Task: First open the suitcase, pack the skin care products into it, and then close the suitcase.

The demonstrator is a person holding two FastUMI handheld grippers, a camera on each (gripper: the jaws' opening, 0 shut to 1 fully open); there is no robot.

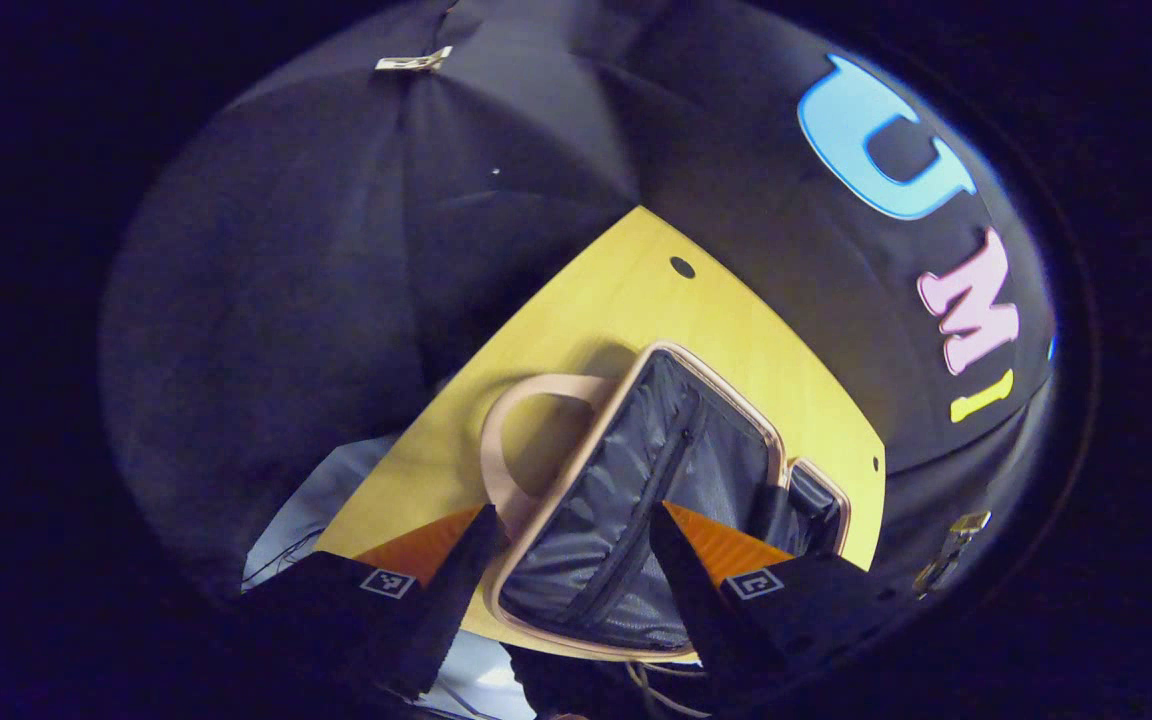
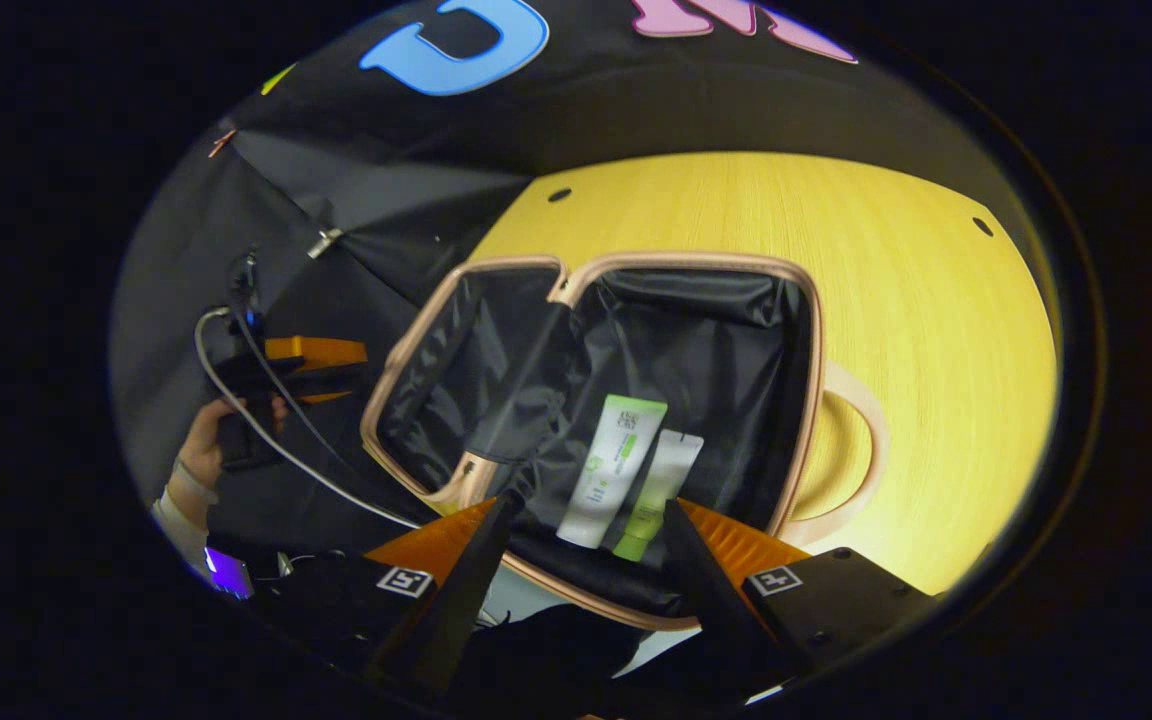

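The suitcase (image 2: 696,262) lies open on the yellow table (image 2: 886,300), both halves lined in dark fabric. In its right half a white-and-green tube (image 2: 611,470) lies beside a smaller pale tube (image 2: 664,480). My right gripper (image 2: 586,525) is open, just above the near rim in front of the tubes. In the left gripper view the zipped lining of one suitcase (image 1: 726,395) half lies beyond my open left gripper (image 1: 571,530). In the right gripper view the left gripper (image 2: 356,370) is held by a hand (image 2: 198,445), left of the case and apart from it.
The suitcase's beige handle (image 2: 851,450) lies flat on the table at its right side. A cable (image 2: 266,440) trails from the left gripper. The black cloth wall closes in behind the table (image 1: 616,300), whose edge runs close to the case.
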